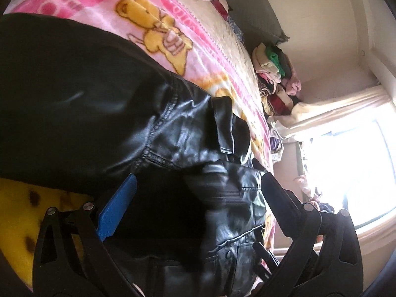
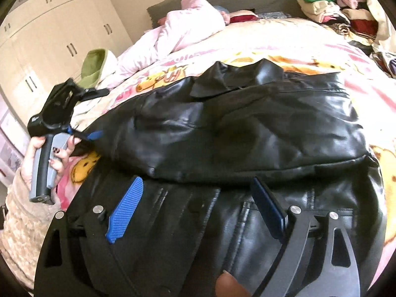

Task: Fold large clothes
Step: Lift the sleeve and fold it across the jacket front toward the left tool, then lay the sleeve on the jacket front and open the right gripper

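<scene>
A black leather jacket (image 2: 235, 128) lies spread on the pink cartoon blanket (image 2: 309, 49) of a bed; its collar points to the far side. In the left wrist view the jacket (image 1: 173, 133) fills the lower middle. My left gripper (image 1: 198, 185) is open, its jaws wide apart, with jacket leather between and under them. It shows in the right wrist view (image 2: 95, 113) at the jacket's left edge. My right gripper (image 2: 198, 188) is open, jaws wide, hovering over the jacket's near part with nothing held.
A pink quilt (image 2: 178, 32) and a green item (image 2: 94, 61) lie at the bed's far left. A pile of folded clothes (image 2: 329, 7) sits at the far right by the headboard. A cream wardrobe (image 2: 49, 37) stands left. A bright window (image 1: 351, 168) is beside the bed.
</scene>
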A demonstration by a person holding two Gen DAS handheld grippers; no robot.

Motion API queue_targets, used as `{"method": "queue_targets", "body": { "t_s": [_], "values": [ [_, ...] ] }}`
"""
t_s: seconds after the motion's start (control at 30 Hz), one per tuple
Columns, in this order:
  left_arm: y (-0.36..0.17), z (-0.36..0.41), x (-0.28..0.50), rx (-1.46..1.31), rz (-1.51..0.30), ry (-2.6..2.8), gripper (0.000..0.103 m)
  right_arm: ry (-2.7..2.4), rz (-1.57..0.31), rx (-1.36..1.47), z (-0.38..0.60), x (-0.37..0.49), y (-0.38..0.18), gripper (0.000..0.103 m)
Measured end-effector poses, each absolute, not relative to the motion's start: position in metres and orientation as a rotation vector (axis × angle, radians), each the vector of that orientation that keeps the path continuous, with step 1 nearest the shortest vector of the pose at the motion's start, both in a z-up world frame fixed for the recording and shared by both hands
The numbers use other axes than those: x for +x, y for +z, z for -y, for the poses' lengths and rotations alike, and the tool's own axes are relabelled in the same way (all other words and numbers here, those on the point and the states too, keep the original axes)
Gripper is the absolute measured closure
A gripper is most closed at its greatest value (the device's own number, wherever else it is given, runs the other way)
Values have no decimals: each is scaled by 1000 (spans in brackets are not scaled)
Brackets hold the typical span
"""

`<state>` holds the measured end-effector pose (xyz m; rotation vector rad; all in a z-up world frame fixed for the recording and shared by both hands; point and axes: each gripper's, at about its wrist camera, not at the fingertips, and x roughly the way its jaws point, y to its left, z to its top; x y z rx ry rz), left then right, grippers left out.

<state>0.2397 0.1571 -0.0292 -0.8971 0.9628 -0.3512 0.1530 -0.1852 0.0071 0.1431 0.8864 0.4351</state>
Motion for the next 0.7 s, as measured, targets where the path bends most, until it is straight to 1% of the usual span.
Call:
{"method": "queue_targets", "body": {
  "t_s": [0.17, 0.37, 0.4, 0.43, 0.47, 0.53, 0.6, 0.7],
  "values": [
    [-34, -150, 242, -877, -989, -359, 9, 416, -891, 156, 188, 153, 5, 15],
    [-40, -121, 245, -773, -1051, -341, 10, 390, -879, 156, 194, 152, 7, 15],
    [-42, -118, 245, -778, -1050, -345, 19, 385, -877, 157, 195, 151, 8, 15],
    [-44, -115, 246, -785, -1050, -350, 41, 380, -876, 160, 197, 151, 8, 15],
    [-45, -112, 248, -780, -1052, -343, 52, 375, -875, 164, 200, 151, 9, 15],
    [-41, -104, 250, -729, -1046, -299, 79, 362, -870, 167, 204, 151, 10, 15],
    [-35, -99, 253, -714, -1023, -308, 87, 351, -863, 170, 210, 152, 12, 15],
    [-11, -88, 257, -641, -962, -326, 90, 328, -854, 168, 219, 152, 17, 15]
  ]
}}
